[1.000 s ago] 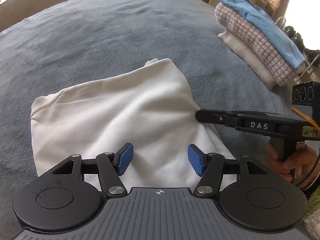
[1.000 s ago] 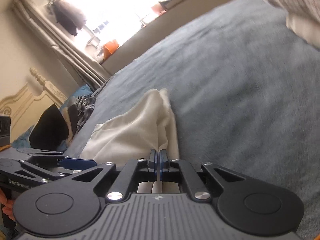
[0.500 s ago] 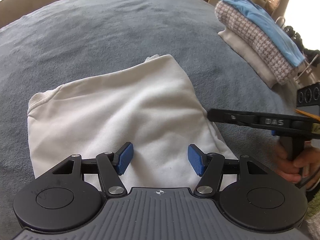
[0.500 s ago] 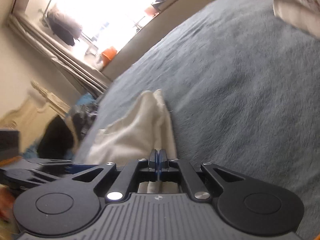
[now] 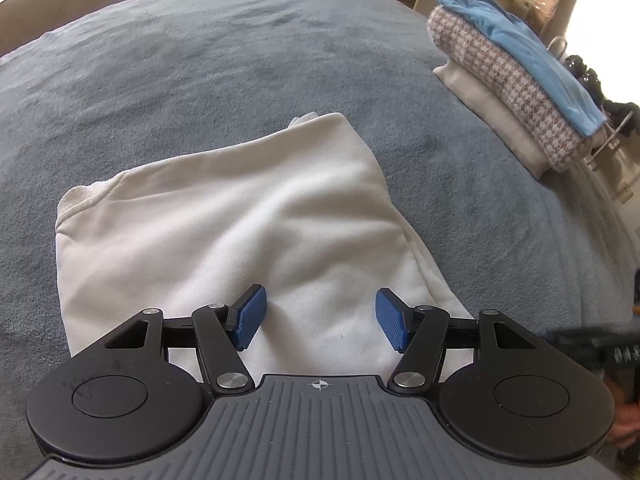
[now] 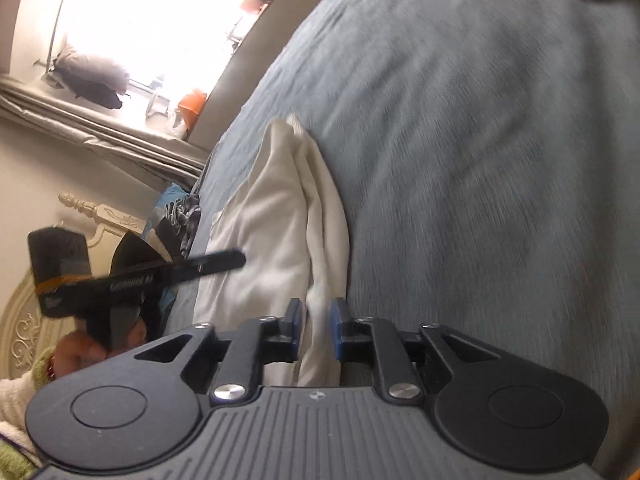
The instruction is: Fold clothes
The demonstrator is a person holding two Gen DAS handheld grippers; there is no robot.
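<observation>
White sweatshirt (image 5: 240,232) is laid folded on the grey-blue bedspread (image 5: 180,60), near a stack of folded clothes (image 5: 516,80). L gripper (image 5: 318,318) is held half open above it, nothing gripped. R gripper (image 6: 316,330) jaws are opening, a fabric edge loose betw. them — prob. being let go so the fold settles.

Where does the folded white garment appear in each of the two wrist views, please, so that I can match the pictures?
Left wrist view: the white garment fills the lower middle, lying on the blue-grey bedcover, just beyond the open left gripper.
Right wrist view: it runs as a narrow strip up the centre; its near edge lies between the opening jaws of the right gripper.
Shared landmark: the bedcover, and the left gripper's black body at left.
</observation>
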